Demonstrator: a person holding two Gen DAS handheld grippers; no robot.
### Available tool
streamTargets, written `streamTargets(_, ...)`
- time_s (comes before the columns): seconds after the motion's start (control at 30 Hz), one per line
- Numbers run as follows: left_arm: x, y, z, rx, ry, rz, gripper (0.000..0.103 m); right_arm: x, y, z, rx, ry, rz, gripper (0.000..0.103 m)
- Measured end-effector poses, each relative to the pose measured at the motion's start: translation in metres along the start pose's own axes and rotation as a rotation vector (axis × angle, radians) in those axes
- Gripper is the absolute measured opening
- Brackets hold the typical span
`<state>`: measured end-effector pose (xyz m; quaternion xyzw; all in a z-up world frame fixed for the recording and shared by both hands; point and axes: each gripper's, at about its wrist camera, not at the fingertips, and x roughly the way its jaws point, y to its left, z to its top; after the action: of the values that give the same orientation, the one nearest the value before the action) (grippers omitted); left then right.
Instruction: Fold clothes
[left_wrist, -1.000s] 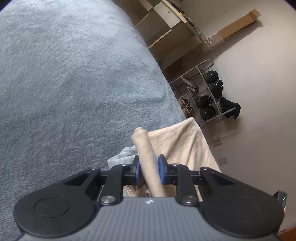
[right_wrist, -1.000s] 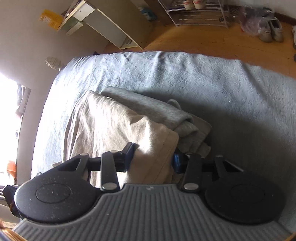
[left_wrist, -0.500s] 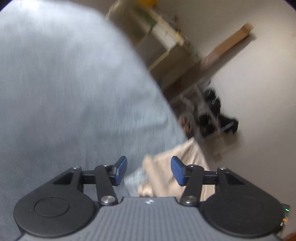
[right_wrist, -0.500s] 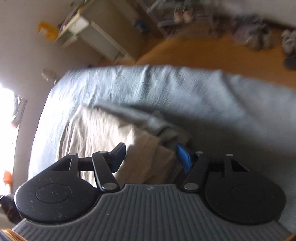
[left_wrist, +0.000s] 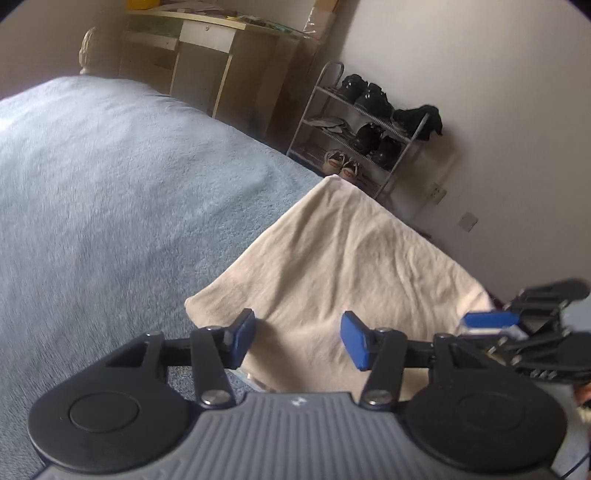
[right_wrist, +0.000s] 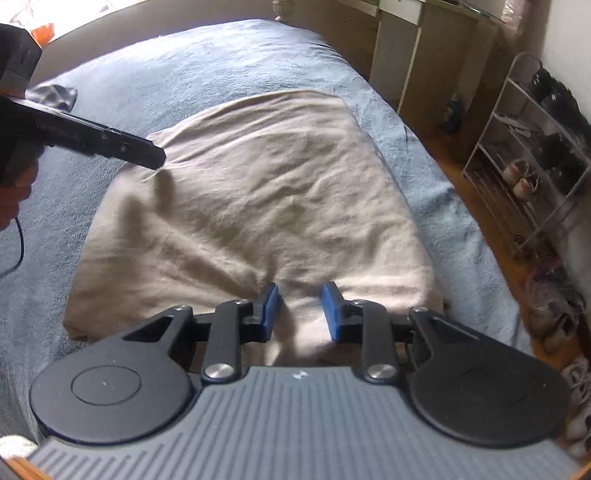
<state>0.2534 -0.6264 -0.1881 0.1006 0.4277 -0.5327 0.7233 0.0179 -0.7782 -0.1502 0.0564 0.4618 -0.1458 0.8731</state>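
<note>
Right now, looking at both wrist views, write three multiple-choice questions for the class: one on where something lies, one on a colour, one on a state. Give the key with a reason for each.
1. Where does the beige folded garment lie?
A. on the blue-grey bedspread
B. on the wooden floor
C. on the shoe rack

2. What colour are the pads on the left gripper?
A. red
B. blue
C. white

3. How do the jaws of the right gripper stand?
A. shut on cloth
B. shut on nothing
C. open, nothing between them

Key:
1 A, bedspread shows on all sides of the garment.
2 B, both pads show blue in the left wrist view.
3 C, a clear gap separates the pads above the garment.
</note>
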Motion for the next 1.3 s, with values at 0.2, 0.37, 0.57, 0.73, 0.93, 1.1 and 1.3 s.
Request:
streamTargets(0.2, 0.007, -0.001, 0.005, -0.018, 0.028, 0.049, 0.057, -0.015, 0.022, -0.007, -0.118, -0.001, 0.113, 0.021)
streamTargets(0.37, 0.011, -0.024, 0.012, 0.081, 0.071, 0.114, 0.067, -0.009, 0.024, -0.026, -0.238, 0.131, 0.030, 0.020)
streamTargets(0.57, 0.002, -0.027, 0.019, 0.019, 0.050, 0.158, 0.075, -0.051, 0.007, 0.045, -0.180, -0.079, 0.110, 0.020)
streamTargets(0.73, 0.008, -0.025, 0.013, 0.015, 0.054, 0.178, 0.075, 0.025, -0.012, 0.104, -0.095, -0.147, 0.089, 0.020)
streamTargets(0.93, -0.011, -0.016, 0.009, -0.060, -0.012, 0.166, 0.075, 0.071, -0.026, 0.109, 0.115, -0.048, 0.018, 0.021)
streamTargets(1.1, -0.046, -0.029, -0.015, -0.040, -0.059, 0.068, 0.076, -0.034, -0.017, 0.057, 0.110, -0.142, -0.039, 0.021)
streamTargets(1.3, -0.020, -0.077, -0.051, 0.177, 0.034, 0.091, 0.076, -0.018, -0.016, 0.007, 0.120, -0.064, -0.158, 0.020)
